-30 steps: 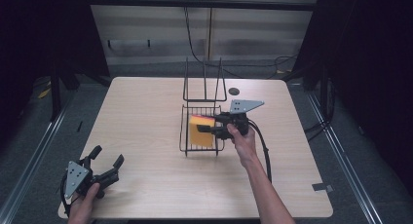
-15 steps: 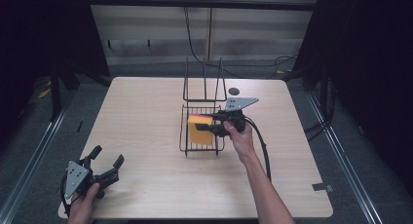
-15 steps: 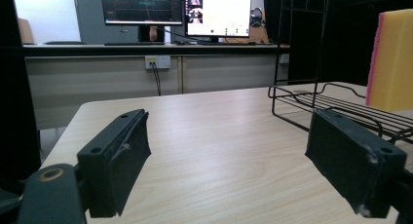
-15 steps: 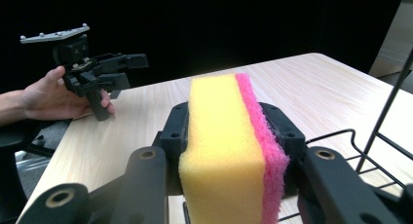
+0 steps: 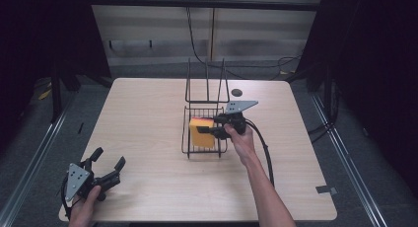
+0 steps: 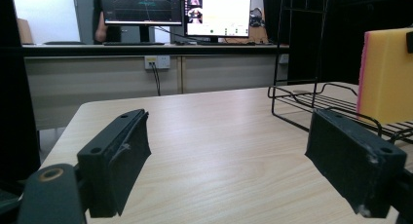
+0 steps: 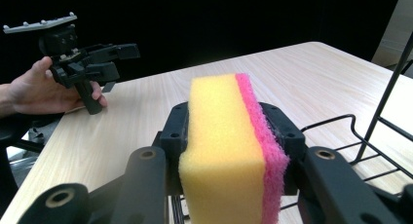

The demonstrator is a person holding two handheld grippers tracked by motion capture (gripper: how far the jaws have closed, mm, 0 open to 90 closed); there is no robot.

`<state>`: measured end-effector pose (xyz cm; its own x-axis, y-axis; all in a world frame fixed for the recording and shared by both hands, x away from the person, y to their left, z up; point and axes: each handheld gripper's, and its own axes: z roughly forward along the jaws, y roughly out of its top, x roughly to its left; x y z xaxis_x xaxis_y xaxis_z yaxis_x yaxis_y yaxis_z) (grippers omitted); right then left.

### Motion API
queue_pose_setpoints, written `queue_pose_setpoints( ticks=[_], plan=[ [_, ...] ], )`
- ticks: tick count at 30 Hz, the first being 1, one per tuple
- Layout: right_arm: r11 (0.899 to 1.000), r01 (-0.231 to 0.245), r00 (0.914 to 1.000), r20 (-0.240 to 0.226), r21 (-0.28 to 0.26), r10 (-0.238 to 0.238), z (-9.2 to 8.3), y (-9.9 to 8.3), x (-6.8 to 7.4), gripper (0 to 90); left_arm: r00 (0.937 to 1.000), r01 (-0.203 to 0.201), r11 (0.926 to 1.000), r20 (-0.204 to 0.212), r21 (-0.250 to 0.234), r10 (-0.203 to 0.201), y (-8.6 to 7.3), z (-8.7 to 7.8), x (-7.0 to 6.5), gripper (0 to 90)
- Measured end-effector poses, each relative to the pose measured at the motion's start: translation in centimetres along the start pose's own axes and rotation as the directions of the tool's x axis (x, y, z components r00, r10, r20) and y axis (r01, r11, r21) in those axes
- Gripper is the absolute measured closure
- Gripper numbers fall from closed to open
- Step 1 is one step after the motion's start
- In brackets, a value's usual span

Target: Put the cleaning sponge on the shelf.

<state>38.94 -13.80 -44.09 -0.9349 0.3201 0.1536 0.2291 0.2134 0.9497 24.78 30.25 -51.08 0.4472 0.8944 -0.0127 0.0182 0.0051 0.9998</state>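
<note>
**Sponge held over the wire rack**

At the near left corner of the pale wood-grain bench (image 5: 148,118), well left of the black wire rack (image 5: 204,147), the left gripper (image 5: 106,160) rests with jaws wide and nothing between them. Over the rack's basket, the right gripper (image 5: 209,130) clamps a yellow foam sponge with a pink scouring side (image 5: 202,133), held upright. Beyond the rack, cream panelling and dark curtains bound the room.
</note>
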Motion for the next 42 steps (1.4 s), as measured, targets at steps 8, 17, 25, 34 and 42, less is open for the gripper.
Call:
queue_pose_setpoints(
  ticks=[8, 17, 25, 34, 42],
  plan=[
    [1.000, -0.003, 1.0000, -0.010, 0.008, 0.003, 0.2, -0.4, 0.0, 59.3, 1.0000, 0.000, 1.0000, 0.000, 0.000, 0.000, 0.0, 0.0, 0.0, 15.6],
    [1.000, -0.011, 0.9994, -0.032, 0.017, 0.012, 0.0, -0.4, 0.2, 59.1, 1.0000, 0.000, 1.0000, 0.000, 0.000, 0.000, 0.0, 0.0, 0.0, 15.6],
    [1.000, -0.014, 0.9983, -0.056, 0.023, 0.016, -0.3, -0.5, 0.5, 58.1, 1.0000, 0.000, 1.0000, 0.000, 0.000, 0.000, 0.0, 0.0, 0.0, 15.6],
    [0.999, -0.015, 0.9992, -0.036, 0.032, 0.016, -0.8, -0.4, 0.7, 46.1, 1.0000, -0.006, 1.0000, 0.000, 0.003, 0.006, 0.0, 0.0, 0.0, 15.6],
    [0.999, -0.018, 0.9998, 0.000, 0.029, 0.018, -1.2, -0.2, 0.7, 33.6, 1.0000, -0.005, 1.0000, -0.001, 0.001, 0.005, 0.0, 0.0, 0.0, 15.6]
  ],
)
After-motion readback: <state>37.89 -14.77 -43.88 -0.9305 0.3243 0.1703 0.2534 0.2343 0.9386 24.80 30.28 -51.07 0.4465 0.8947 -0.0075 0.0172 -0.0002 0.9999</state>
